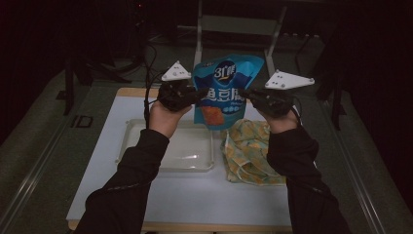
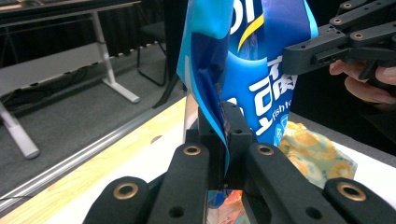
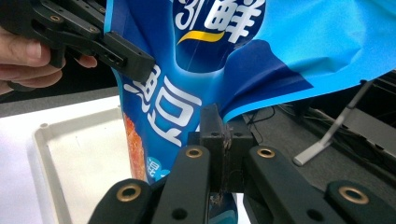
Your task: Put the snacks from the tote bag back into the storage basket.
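While you hold the blue snack bag (image 1: 225, 90) up in the air above the far half of the white table (image 1: 204, 195), each of your grippers pinches one of its side edges. Your left gripper (image 1: 194, 93) is clenched on the bag's left edge; the left gripper view shows the film folded and pressed between the closed jaws. Your right gripper (image 1: 247, 93) is clenched on the opposite edge, again with the film caught between the jaws. The bag hangs upright, print facing you, its bottom corner just above the gap between the white tray (image 1: 146, 129) and the yellow patterned cloth (image 1: 251, 151). Tray and cloth lie side by side on the table, cloth on the right.
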Demonstrator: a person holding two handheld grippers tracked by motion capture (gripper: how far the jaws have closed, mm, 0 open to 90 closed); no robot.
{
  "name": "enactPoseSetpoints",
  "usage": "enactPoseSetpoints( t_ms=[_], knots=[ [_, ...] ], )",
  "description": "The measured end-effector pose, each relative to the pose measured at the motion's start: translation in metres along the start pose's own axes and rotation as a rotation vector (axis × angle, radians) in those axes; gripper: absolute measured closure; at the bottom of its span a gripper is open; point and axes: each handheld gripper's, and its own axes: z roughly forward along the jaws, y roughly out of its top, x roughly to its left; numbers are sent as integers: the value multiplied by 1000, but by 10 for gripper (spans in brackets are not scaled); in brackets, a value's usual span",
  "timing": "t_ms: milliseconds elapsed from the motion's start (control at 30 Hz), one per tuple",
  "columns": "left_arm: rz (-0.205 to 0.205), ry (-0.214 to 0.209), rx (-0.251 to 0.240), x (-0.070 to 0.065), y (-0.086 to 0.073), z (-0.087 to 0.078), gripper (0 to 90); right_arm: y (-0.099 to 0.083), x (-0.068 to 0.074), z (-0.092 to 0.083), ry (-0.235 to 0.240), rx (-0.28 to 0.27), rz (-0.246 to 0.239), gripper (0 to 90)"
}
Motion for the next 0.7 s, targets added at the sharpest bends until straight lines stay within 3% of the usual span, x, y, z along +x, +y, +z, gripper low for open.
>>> enactPoseSetpoints(
  t_ms=[600, 700],
  knots=[
    [-28, 55, -6, 15, -15, -38, 900, 15, 27, 32, 49, -9, -27, 896],
    [-32, 71, -6, 19, -19, -51, 900, 19, 33, 40, 64, -16, -29, 896]
  ],
)
